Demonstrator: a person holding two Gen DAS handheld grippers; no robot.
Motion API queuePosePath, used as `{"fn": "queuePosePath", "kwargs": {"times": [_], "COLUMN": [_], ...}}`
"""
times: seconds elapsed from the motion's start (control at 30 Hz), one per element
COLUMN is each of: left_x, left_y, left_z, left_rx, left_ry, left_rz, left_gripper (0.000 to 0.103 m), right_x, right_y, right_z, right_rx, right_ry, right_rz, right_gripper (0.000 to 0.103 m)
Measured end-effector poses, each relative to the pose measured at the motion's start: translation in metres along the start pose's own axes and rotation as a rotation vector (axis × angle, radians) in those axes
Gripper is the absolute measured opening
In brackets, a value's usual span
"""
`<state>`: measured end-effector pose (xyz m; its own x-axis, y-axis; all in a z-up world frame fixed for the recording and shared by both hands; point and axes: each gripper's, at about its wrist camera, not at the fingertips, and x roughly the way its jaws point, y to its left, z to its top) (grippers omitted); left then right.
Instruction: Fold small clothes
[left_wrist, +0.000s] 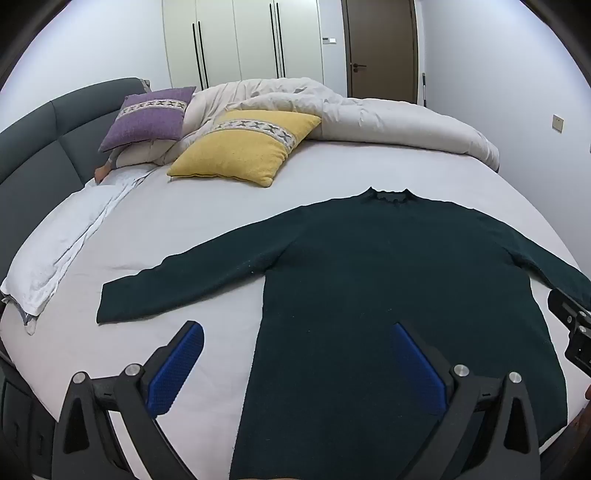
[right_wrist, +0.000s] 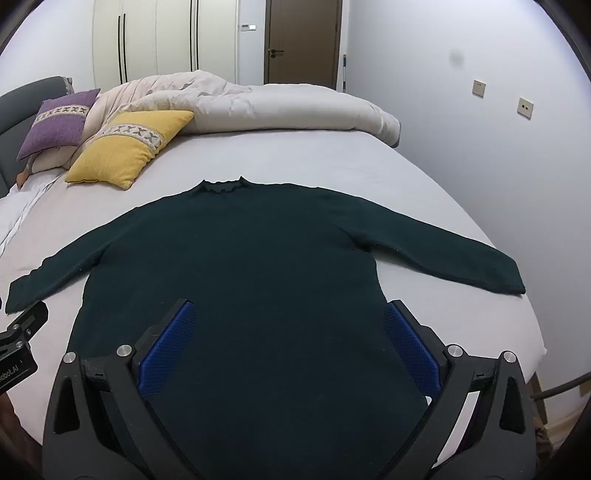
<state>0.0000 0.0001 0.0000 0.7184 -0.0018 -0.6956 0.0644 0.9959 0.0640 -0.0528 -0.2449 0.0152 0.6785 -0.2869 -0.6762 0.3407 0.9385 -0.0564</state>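
Observation:
A dark green long-sleeved sweater (left_wrist: 369, 280) (right_wrist: 240, 258) lies flat on the white bed sheet, collar away from me and both sleeves spread out to the sides. My left gripper (left_wrist: 295, 328) hangs open above the sweater's lower left edge, one blue pad over the sheet and one over the body. My right gripper (right_wrist: 288, 306) hangs open above the lower body of the sweater, nothing between its blue pads. Neither touches the cloth. In the left wrist view the right gripper's black body (left_wrist: 572, 328) shows at the right edge.
A yellow cushion (left_wrist: 243, 147) (right_wrist: 129, 147) and a purple cushion (left_wrist: 147, 118) (right_wrist: 59, 118) lie beyond the sweater. A crumpled beige duvet (left_wrist: 369, 114) (right_wrist: 277, 107) fills the far side. A grey headboard (left_wrist: 33, 155) is left; the bed edge (right_wrist: 532, 325) drops off right.

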Motion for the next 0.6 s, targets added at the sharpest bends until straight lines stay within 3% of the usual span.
{"fn": "queuePosePath", "kwargs": {"times": [0.6], "left_x": [-0.0004], "left_y": [0.0001], "left_z": [0.0001], "left_rx": [0.003], "left_ry": [-0.006], "left_rz": [0.004], "left_gripper": [0.103], "right_x": [-0.0020], "right_y": [0.0065], "right_z": [-0.0016], "right_rx": [-0.022], "right_ry": [-0.003], "right_rz": [0.000], "right_gripper": [0.103]}}
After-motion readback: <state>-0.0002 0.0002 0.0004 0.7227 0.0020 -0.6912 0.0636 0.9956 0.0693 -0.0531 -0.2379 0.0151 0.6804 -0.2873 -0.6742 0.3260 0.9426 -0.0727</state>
